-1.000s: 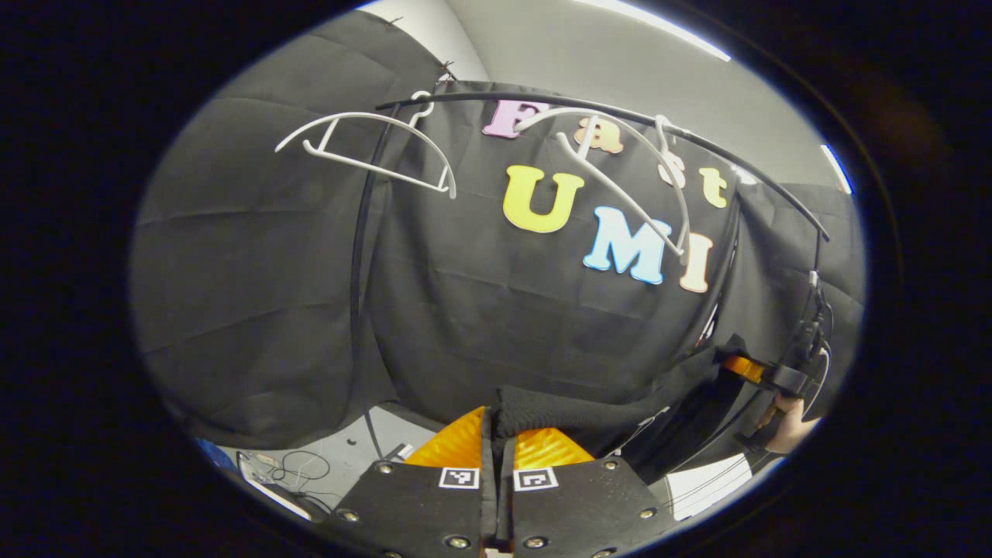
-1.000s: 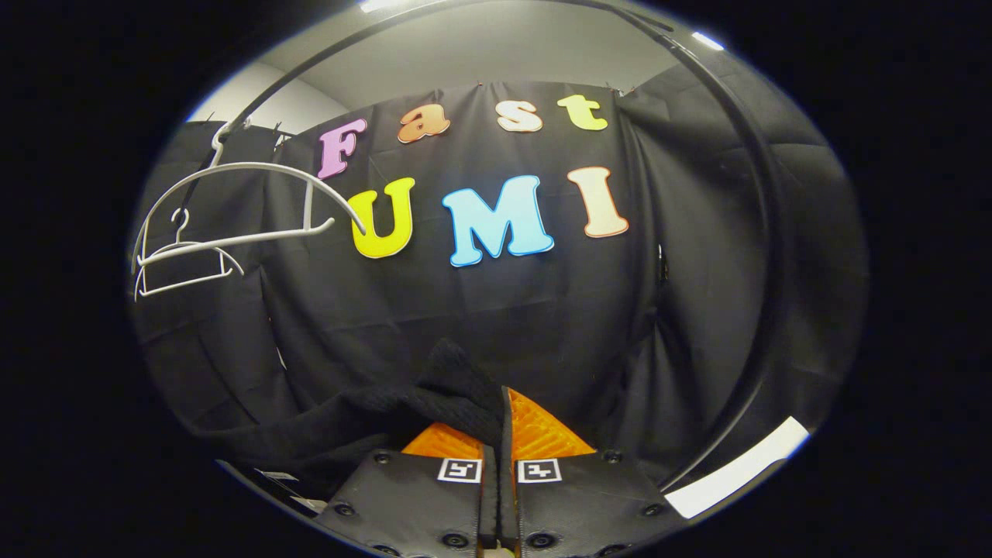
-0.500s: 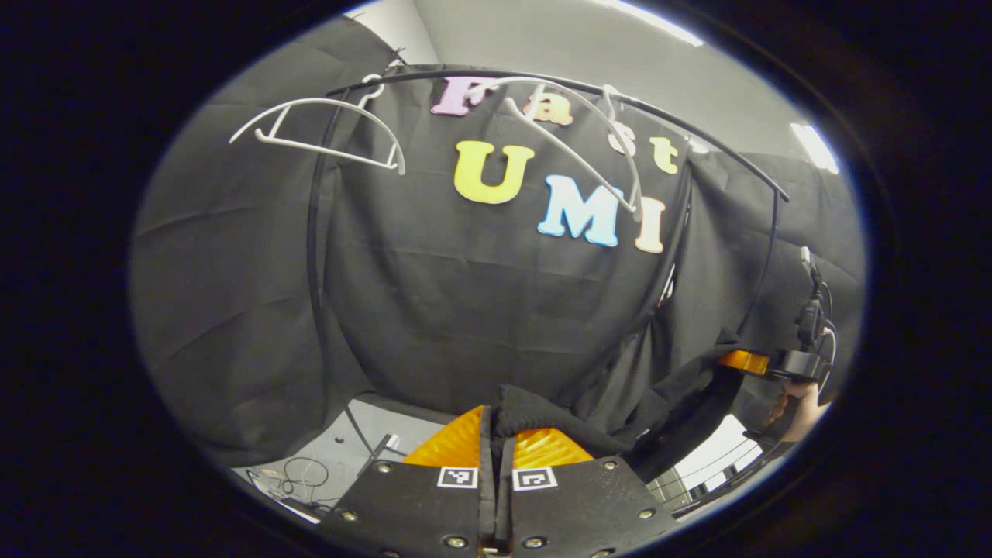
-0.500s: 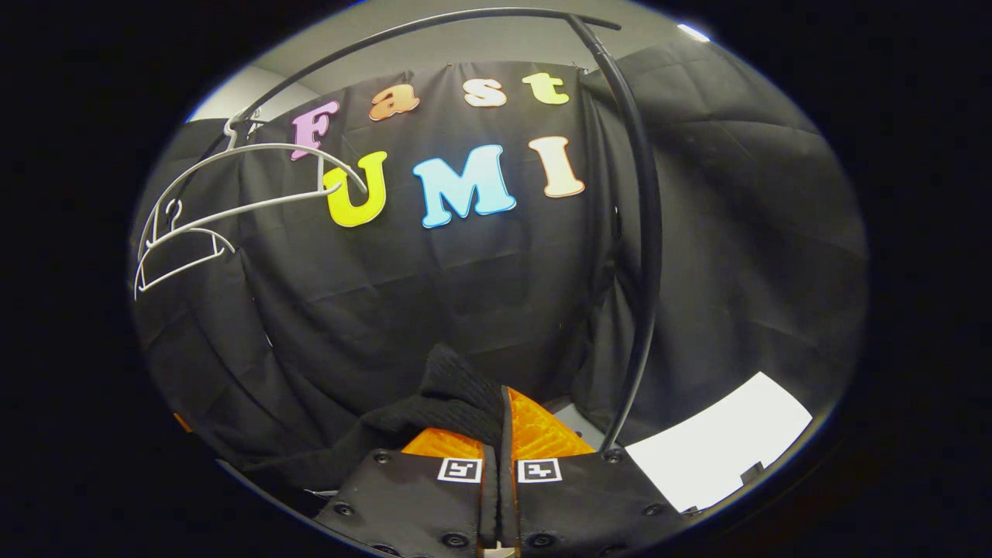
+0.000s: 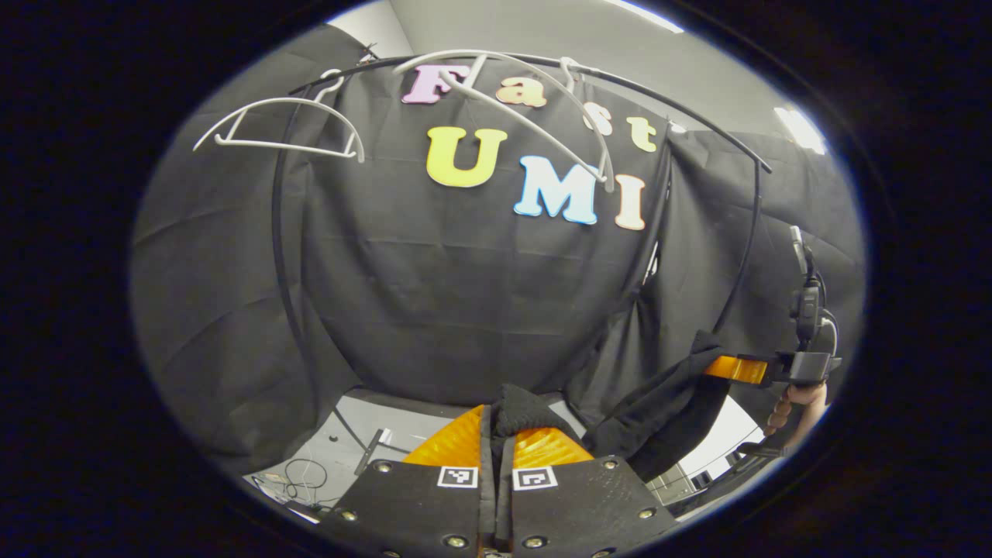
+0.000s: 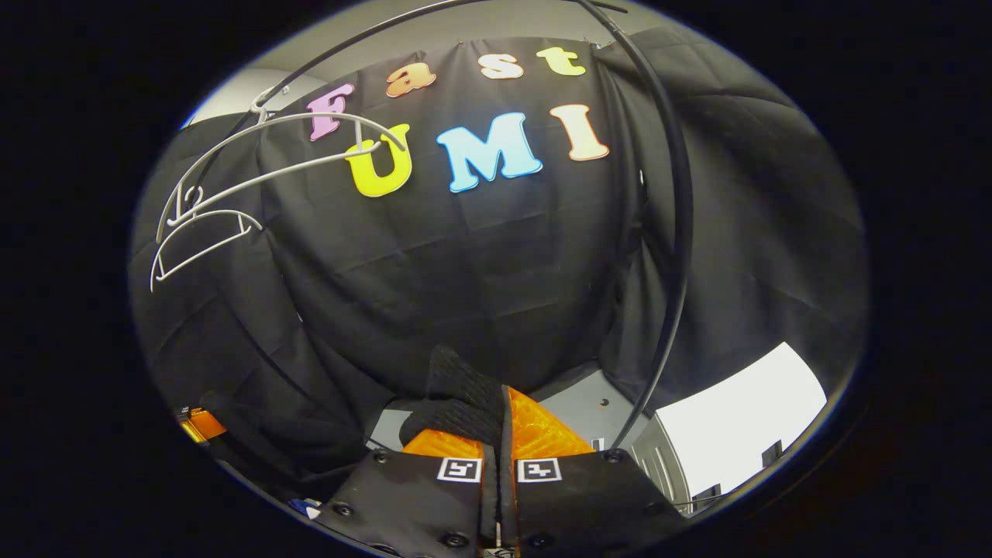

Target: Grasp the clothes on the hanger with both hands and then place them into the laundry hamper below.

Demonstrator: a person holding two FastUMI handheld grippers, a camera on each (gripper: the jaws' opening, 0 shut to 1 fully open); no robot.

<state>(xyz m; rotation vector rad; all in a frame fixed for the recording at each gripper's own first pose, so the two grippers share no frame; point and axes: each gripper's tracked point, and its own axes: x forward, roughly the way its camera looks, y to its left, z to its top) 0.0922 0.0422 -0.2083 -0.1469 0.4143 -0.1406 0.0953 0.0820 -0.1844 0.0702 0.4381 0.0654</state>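
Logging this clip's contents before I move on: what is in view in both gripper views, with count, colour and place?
garment: one, black, off the hangers, strung between the two grippers
hangers: two, white, bare, hooked on the rail up top
clothes rail: one, black, arched frame before the booth's wall
cables: a few, thin, on the grey floor at lower left
hand: one, holding the right gripper, far right of the left gripper view
left gripper: orange fingers, shut on the garment
right gripper: orange fingers, shut on the garment
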